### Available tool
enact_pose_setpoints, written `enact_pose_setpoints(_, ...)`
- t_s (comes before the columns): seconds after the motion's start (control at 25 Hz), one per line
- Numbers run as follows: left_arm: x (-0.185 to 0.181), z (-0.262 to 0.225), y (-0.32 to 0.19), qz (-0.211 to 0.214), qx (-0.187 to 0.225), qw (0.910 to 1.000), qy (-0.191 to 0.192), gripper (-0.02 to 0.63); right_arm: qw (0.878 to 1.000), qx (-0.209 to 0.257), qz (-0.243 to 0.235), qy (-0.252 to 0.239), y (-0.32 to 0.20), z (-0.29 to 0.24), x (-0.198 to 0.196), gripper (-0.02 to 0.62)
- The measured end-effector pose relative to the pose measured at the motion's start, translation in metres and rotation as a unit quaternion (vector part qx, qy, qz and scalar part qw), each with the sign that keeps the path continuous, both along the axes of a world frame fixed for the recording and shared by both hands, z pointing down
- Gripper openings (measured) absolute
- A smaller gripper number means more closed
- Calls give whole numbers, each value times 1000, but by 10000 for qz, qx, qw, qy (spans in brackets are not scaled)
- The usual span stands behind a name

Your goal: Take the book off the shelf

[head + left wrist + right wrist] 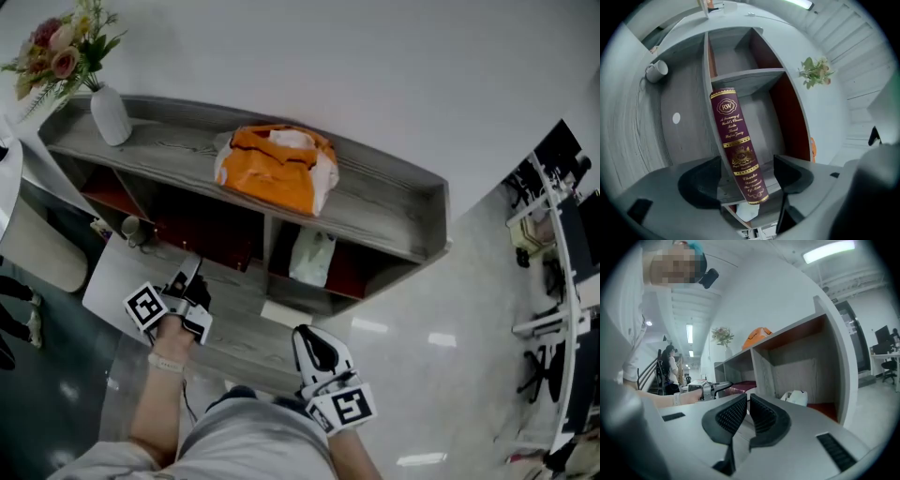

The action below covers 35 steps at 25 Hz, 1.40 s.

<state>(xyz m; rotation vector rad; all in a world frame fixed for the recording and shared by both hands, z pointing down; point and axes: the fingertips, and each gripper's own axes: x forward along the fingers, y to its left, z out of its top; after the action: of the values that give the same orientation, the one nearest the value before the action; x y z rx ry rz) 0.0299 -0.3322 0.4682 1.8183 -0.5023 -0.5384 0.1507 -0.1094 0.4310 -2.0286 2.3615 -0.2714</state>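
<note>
The book [738,150], dark red with gold print on its spine, stands between the jaws of the left gripper [747,161], spine facing them. The jaws are spread wide. A slim gap shows on each side of the spine, so neither pad presses on it. The book's far end runs away from the jaws along the front edge of the upright divider [708,93] of the shelf [745,75]. Its near end reaches back past the pads, over a board's front edge. Beyond the right jaw the compartment is open back to its red side wall [790,112]. Beyond the left jaw lies a bare grey board with a mug [657,70] at its far end.

The right gripper [746,399] hangs clear of the shelf front. Its jaws are drawn nearly together with only a thin slit and nothing between them. A white bag [797,398] sits in the compartment ahead of its right jaw.
</note>
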Motion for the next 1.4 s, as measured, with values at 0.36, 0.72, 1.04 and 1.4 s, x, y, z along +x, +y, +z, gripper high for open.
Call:
enact_pose_setpoints(0.36,38,18,-22,405,-341,9985,129,333,9983,-148,557,30,11,8,13,28)
enact_pose_setpoints(0.72,52,16,-16,557,-412,9976,53,298,9974,-127,707,-99,19,9,24,28)
enact_pose_setpoints(1.04,38,10,3,501,-238,9984,-70,264,9986,-76,444,-268,12,9,24,28)
enact_pose_setpoints(1.4,-3,2,31,220,-230,9991,265,249,9982,3,-64,-604,-5,8,15,28)
